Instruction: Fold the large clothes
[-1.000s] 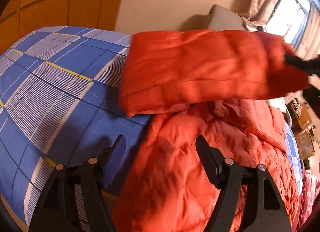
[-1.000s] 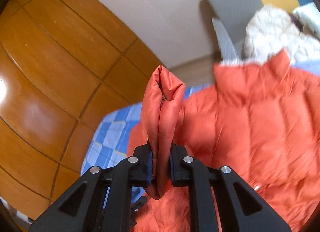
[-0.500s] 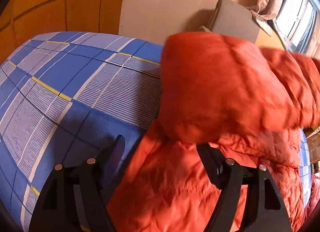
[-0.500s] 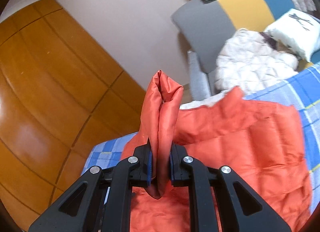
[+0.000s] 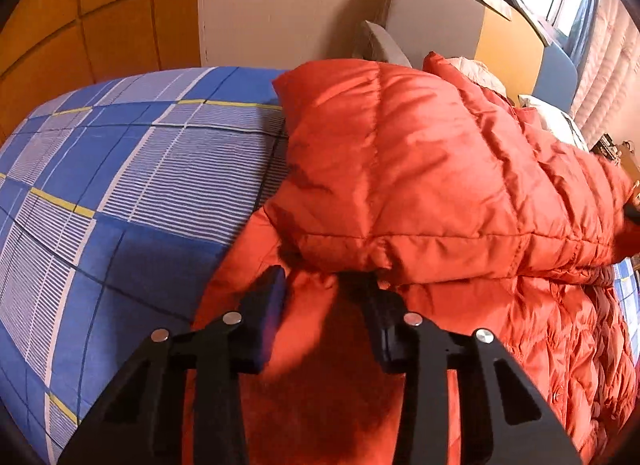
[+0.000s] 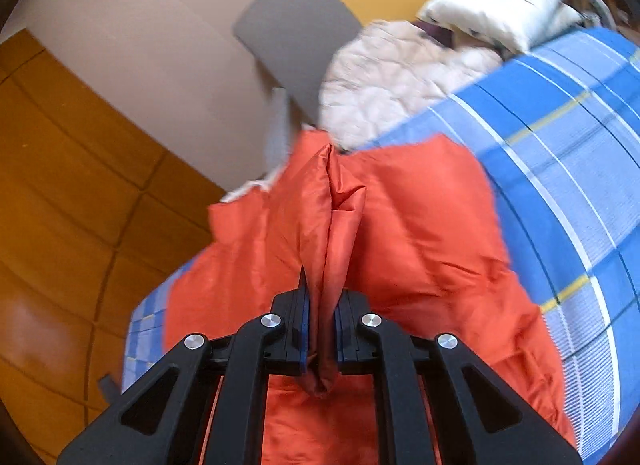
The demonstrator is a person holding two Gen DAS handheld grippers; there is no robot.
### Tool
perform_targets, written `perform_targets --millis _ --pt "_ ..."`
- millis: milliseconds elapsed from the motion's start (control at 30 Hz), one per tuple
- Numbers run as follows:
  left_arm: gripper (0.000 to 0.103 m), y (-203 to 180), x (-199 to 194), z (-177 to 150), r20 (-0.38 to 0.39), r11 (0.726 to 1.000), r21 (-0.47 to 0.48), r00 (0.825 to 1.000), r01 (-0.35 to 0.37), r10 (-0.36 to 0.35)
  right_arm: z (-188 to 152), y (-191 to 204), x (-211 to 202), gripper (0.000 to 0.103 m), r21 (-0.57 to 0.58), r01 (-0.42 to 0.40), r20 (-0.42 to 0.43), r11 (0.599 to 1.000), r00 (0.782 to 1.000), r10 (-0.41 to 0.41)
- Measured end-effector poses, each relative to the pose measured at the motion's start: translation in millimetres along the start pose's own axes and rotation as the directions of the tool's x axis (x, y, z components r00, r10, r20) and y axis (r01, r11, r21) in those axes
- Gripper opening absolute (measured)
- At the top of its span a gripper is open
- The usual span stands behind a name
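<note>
An orange puffer jacket [image 5: 432,169] lies on a blue checked bedsheet [image 5: 120,185]. One part of it is folded over the rest, and the fold's edge sits just ahead of my left gripper [image 5: 320,289]. The left gripper is open and empty, low over the jacket's lower layer. My right gripper [image 6: 322,305] is shut on a pinched edge of the jacket [image 6: 336,225] and holds it above the jacket body [image 6: 420,249].
A grey, yellow and blue headboard [image 5: 440,21] stands at the bed's far end, with a cream quilt [image 6: 392,77] and a white pillow [image 6: 500,5] before it. Wooden panelling [image 6: 80,205] lines the wall on the left. The bed's edge curves away on the left [image 5: 24,305].
The right gripper has carried the jacket's edge across and down, laying the raised part over the body. The left gripper has closed in under the fold's edge.
</note>
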State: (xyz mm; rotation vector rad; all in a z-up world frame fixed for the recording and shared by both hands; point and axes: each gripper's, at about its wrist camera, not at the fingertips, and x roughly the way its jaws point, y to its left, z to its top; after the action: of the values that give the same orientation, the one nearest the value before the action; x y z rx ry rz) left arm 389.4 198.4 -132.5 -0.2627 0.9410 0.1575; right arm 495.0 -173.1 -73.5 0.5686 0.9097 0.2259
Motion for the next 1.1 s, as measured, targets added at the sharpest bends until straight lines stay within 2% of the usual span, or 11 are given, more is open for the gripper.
perform_targets --millis 233,367,467,533,567,600,667,767,933,1100 --pt "0.035 5 -17 -3 -0.003 0.999 0.031 1.0 0.019 -0.018 -7 -20 19 0.009 0.012 0.079 -0.035 0.997 0.996 -0.079" --pt "0.036 13 -45 -3 0.045 0.998 0.038 0.998 0.043 -0.045 -6 -20 24 0.009 -0.02 0.137 -0.046 0.99 0.989 -0.138" --pt "0.041 17 -59 4 0.09 0.998 0.035 0.994 0.058 -0.061 -5 -14 27 0.009 -0.067 0.188 -0.042 0.98 0.981 -0.191" --pt "0.044 17 -68 14 0.125 0.997 0.031 0.989 0.071 -0.074 -5 -11 21 0.015 -0.083 0.203 -0.031 0.976 0.978 -0.206" --pt "0.046 17 -70 17 0.134 0.996 0.031 0.987 0.08 -0.083 -5 -9 16 0.028 -0.093 0.223 -0.019 0.97 0.974 -0.226" --pt "0.05 15 -72 22 0.147 0.996 0.034 0.985 0.088 -0.092 -5 -6 9 0.046 -0.105 0.245 0.006 0.964 0.969 -0.246" --pt "0.051 11 -73 29 0.163 0.994 0.039 0.981 0.097 -0.102 -4 2 -6 0.063 -0.134 0.26 0.064 0.956 0.965 -0.253" --pt "0.054 3 -69 43 0.181 0.993 0.042 0.976 0.115 -0.12 -4 26 -22 0.063 -0.21 0.254 0.119 0.944 0.965 -0.233" --pt "0.055 -18 -55 61 0.172 0.989 0.057 0.974 0.137 -0.145 -13 72 -7 0.063 -0.348 0.195 0.084 0.917 0.981 -0.177" --pt "0.056 -41 -32 71 0.145 0.987 0.106 0.98 0.122 -0.137 -19 77 31 0.063 -0.382 0.238 0.039 0.893 0.97 -0.242"
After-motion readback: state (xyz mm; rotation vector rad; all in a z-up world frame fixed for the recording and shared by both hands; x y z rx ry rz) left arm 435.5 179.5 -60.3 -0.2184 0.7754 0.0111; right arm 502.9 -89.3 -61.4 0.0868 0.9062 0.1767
